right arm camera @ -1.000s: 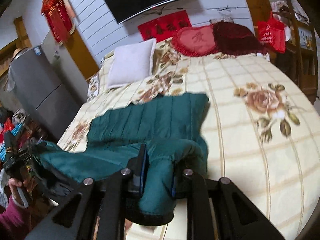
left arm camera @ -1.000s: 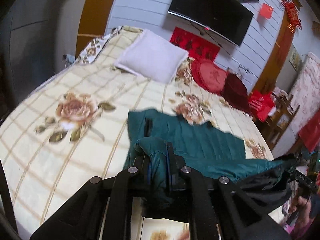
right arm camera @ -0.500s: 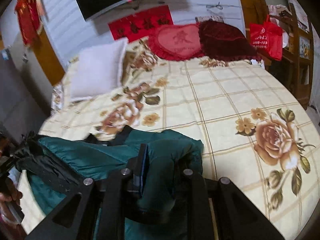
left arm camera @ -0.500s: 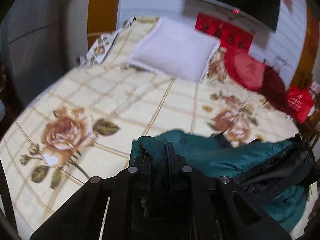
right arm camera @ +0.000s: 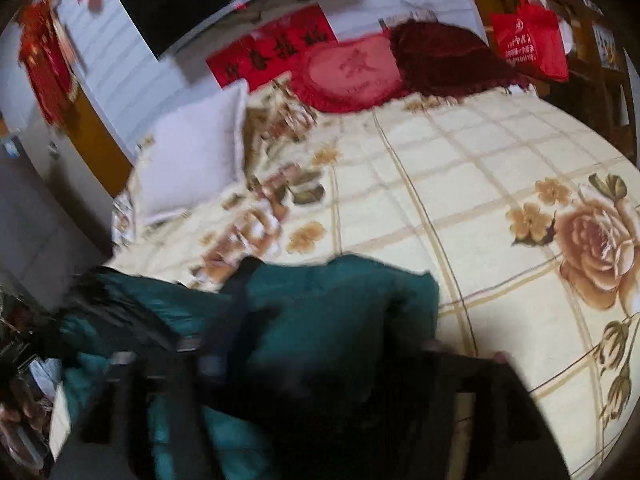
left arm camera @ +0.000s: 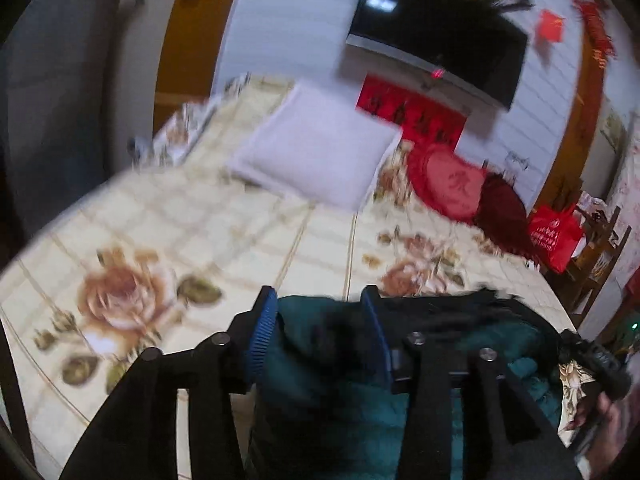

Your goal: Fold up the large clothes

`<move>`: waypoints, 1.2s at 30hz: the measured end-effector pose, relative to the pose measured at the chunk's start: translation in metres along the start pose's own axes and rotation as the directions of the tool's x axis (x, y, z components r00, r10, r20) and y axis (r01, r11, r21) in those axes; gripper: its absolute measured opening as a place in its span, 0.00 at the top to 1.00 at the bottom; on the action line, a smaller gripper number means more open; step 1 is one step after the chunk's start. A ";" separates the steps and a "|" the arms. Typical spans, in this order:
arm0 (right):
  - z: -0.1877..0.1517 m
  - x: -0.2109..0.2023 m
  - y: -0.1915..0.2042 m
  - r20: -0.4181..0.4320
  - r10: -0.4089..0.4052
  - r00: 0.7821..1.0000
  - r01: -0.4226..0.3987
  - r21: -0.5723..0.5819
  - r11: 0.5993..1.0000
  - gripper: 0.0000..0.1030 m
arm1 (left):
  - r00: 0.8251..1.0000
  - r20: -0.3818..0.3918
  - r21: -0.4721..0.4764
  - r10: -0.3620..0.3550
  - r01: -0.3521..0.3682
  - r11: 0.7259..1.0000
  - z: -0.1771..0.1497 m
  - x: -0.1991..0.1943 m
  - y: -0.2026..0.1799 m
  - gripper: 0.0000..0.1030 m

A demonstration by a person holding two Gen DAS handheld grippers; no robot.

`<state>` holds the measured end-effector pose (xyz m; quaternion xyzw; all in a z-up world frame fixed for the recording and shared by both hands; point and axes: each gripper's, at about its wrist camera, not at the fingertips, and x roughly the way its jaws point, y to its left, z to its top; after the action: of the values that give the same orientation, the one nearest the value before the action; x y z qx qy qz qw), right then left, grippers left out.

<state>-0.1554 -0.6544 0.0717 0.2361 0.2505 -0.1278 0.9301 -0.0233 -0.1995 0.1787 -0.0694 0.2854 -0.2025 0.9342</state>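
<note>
Jacket colour: my teal quilted jacket (left arm camera: 320,364) is a deep blue-green, puffy, with stitched channels that show faintly through the blur.
Jacket lining: a black inner layer (left arm camera: 452,312) runs along the far edge of the bundle in the left wrist view, and shows as a dark band on the near-left side in the right wrist view.
Jacket shape: bunched and doubled over, thick and rumpled rather than flat; its far edge is an uneven line across the bedspread (right arm camera: 460,200).
Jacket place: at the near edge of the bed, just in front of both claws, on the cream checked bedspread with its big printed roses; well apart from the white pillow (left arm camera: 320,160) and the red heart cushion (right arm camera: 348,72) at the head of the bed.
My left claw (left arm camera: 320,332): its blue-padded fingers (left arm camera: 262,332) stand spread, with a fold of the teal fabric lying between them; neither pad visibly presses it.
My right claw (right arm camera: 308,344): badly smeared by motion and half buried under the jacket (right arm camera: 332,312); I cannot tell whether it is spread or pinching.
Focus: both views are motion-blurred, so finer stitching and any zip cannot be made out.
</note>
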 end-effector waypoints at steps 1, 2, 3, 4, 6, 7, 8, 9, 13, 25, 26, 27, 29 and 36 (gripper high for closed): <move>0.003 -0.012 0.003 0.033 -0.011 0.999 0.011 -0.006 1.000 0.11 | 1.000 0.016 0.002 0.004 -0.004 1.000 0.000 -0.004 -0.003 0.37; 0.005 -0.021 0.006 0.053 -0.022 0.998 0.023 -0.011 1.000 0.11 | 1.000 0.014 0.009 -0.002 0.001 1.000 -0.001 -0.005 -0.008 0.36; 0.008 -0.031 0.011 0.066 -0.026 0.998 0.027 -0.020 0.999 0.11 | 1.000 0.000 0.020 -0.007 0.007 1.000 -0.003 -0.003 -0.013 0.36; 0.009 -0.038 0.016 0.070 -0.012 0.997 0.014 -0.029 0.999 0.11 | 1.000 -0.024 0.035 -0.008 0.009 0.999 -0.005 0.002 -0.018 0.36; 0.006 -0.045 0.033 0.048 0.041 0.998 -0.037 -0.078 0.996 0.11 | 0.997 -0.075 0.070 0.010 -0.005 0.998 -0.015 0.017 -0.031 0.36; 0.004 -0.042 0.042 0.018 0.045 0.999 -0.043 -0.112 0.993 0.11 | 0.994 -0.106 0.089 0.032 -0.023 0.996 -0.022 0.028 -0.038 0.36; -0.001 -0.034 0.058 -0.031 0.023 0.999 -0.028 -0.170 0.985 0.11 | 0.991 -0.125 0.098 0.047 -0.034 0.995 -0.027 0.035 -0.041 0.36; -0.006 -0.028 0.069 -0.058 0.005 0.998 -0.017 -0.209 0.978 0.11 | 0.986 -0.151 0.108 0.066 -0.050 0.993 -0.032 0.047 -0.045 0.36; -0.025 0.015 0.120 -0.132 -0.083 0.988 0.022 -0.407 0.913 0.11 | 0.961 -0.224 0.153 0.162 -0.130 0.980 -0.049 0.091 -0.051 0.36; -0.031 0.122 0.116 -0.235 -0.248 0.940 0.147 -0.379 0.914 0.10 | 0.932 -0.303 0.164 0.198 -0.153 0.974 -0.061 0.151 -0.041 0.28; -0.034 0.125 0.118 -0.234 -0.261 0.937 0.158 -0.385 0.909 0.09 | 0.932 -0.302 0.165 0.200 -0.155 0.974 -0.061 0.151 -0.041 0.28; -0.035 0.126 0.119 -0.232 -0.272 0.934 0.166 -0.393 0.904 0.09 | 0.933 -0.297 0.169 0.201 -0.156 0.973 -0.063 0.151 -0.041 0.27; -0.034 0.121 0.123 -0.223 -0.290 0.931 0.182 -0.406 0.896 0.09 | 0.937 -0.286 0.172 0.202 -0.157 0.973 -0.064 0.151 -0.042 0.27; -0.032 0.083 0.161 -0.200 -0.116 0.973 0.035 -0.368 0.929 0.10 | 0.939 -0.277 0.173 0.205 -0.161 0.972 -0.064 0.151 -0.042 0.27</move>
<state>-0.0412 -0.5104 0.0638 0.0633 0.3793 -0.0885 0.9189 0.0410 -0.3015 0.0598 0.0574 0.4101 -0.1431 0.8989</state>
